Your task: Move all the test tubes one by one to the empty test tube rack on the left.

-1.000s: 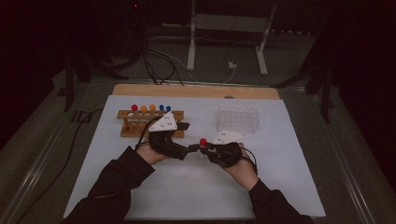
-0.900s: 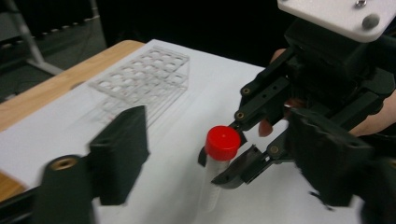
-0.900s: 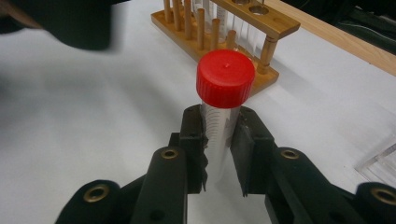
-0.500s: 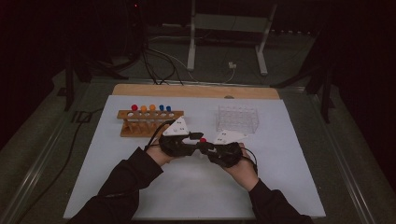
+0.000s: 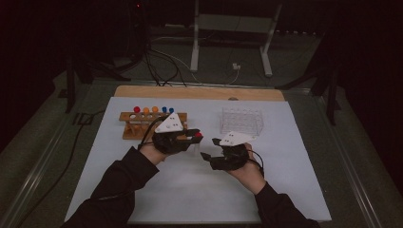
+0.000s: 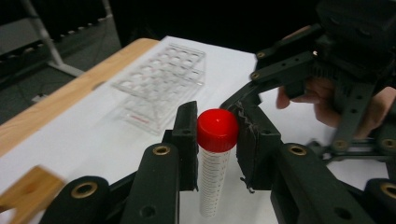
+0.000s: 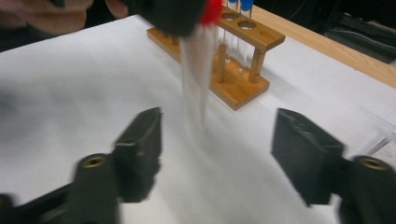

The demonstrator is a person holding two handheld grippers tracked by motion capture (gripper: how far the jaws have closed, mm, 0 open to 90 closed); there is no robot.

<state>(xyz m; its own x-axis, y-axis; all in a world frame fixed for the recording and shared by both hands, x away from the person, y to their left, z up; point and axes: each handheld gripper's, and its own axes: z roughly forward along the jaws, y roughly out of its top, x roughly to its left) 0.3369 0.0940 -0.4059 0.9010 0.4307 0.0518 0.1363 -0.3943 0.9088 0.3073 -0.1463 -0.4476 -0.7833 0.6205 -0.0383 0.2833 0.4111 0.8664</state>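
Observation:
A clear test tube with a red cap (image 6: pixel 217 128) stands upright between the jaws of my left gripper (image 6: pixel 215 156), which is shut on it just below the cap. In the high view the left gripper (image 5: pixel 196 137) holds this tube (image 5: pixel 197 136) above the mat's middle. My right gripper (image 5: pixel 210 148) sits just right of it and nearer the person, open and apart from the tube. In the right gripper view its jaws (image 7: pixel 219 140) are spread wide, with nothing between them. The blurred tube (image 7: pixel 196 74) hangs beyond them.
A wooden rack (image 5: pixel 142 124) holding tubes with red, orange and blue caps stands at the back left of the white mat (image 5: pixel 190 190). A clear plastic rack (image 5: pixel 241 121) stands at the back right. A wooden board (image 5: pixel 199 91) borders the far edge.
The two grippers came together at the red-capped tube. Now the left gripper is shut on it, and the right gripper has opened and drawn back toward the person.

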